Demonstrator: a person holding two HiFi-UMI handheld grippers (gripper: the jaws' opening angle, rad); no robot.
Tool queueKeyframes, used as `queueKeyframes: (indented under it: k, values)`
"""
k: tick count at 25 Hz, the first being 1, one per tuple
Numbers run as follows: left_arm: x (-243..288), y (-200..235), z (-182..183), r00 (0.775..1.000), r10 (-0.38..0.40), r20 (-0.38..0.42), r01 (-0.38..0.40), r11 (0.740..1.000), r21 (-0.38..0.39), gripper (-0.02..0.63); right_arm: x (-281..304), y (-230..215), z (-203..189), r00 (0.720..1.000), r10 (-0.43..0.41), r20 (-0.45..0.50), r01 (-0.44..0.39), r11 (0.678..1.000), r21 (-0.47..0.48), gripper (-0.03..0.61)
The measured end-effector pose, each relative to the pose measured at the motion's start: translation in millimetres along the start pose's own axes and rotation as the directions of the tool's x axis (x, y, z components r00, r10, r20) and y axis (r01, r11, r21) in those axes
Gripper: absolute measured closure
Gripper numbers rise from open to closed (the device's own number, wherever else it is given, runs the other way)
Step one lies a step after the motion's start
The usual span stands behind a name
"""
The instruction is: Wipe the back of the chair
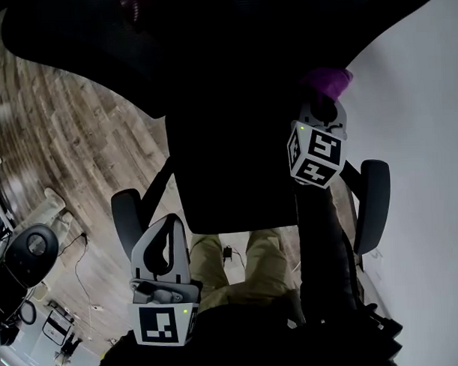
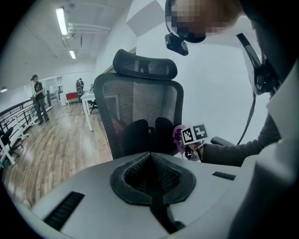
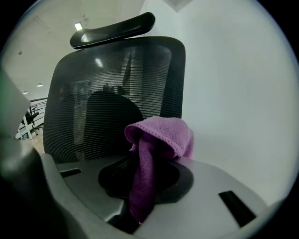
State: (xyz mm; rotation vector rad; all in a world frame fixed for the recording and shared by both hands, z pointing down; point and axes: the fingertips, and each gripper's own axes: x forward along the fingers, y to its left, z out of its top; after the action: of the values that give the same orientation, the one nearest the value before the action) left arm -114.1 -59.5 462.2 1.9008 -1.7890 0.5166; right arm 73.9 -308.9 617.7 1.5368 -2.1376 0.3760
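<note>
Since the right gripper (image 3: 140,163) has its fingers clamped on the purple microfibre cloth (image 3: 161,133), the wipe should go best with the bunched cloth pressed flat against the black mesh back of the office chair (image 3: 93,88) and drawn in even, overlapping strokes. The cloth sits just beside the back's lower right edge — contact is uncertain. The left gripper (image 2: 151,163) hangs low, fingers closed on nothing.

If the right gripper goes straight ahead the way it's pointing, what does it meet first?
The right gripper, leading with its purple cloth, would probably meet the chair's mesh back first; depth is unclear.
</note>
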Motion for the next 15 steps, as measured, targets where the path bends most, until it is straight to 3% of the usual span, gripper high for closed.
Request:
queueKeyframes:
  k: [5,8,15]
  values:
    - [-11.6,13.1,-10.7,0.998,0.025,-0.051,-0.028,0.998,-0.049,0.611,-1.5,22.6,5.9,1.0,0.023,0.014,-0.023,1.0,-0.01,0.509]
    - [-11.1,24.0,-1.9,1.0,0.022,0.017,-0.022,0.999,-0.028,0.611,-0.9,36.2,6.0,0.999,0.042,0.021,-0.042,0.999,-0.018,0.508]
    - [-6.8,51.1,-2.5,0.997,0.035,0.074,-0.03,0.997,-0.074,0.611,-0.6,77.1,6.0,0.992,0.111,0.055,-0.109,0.993,-0.045,0.509]
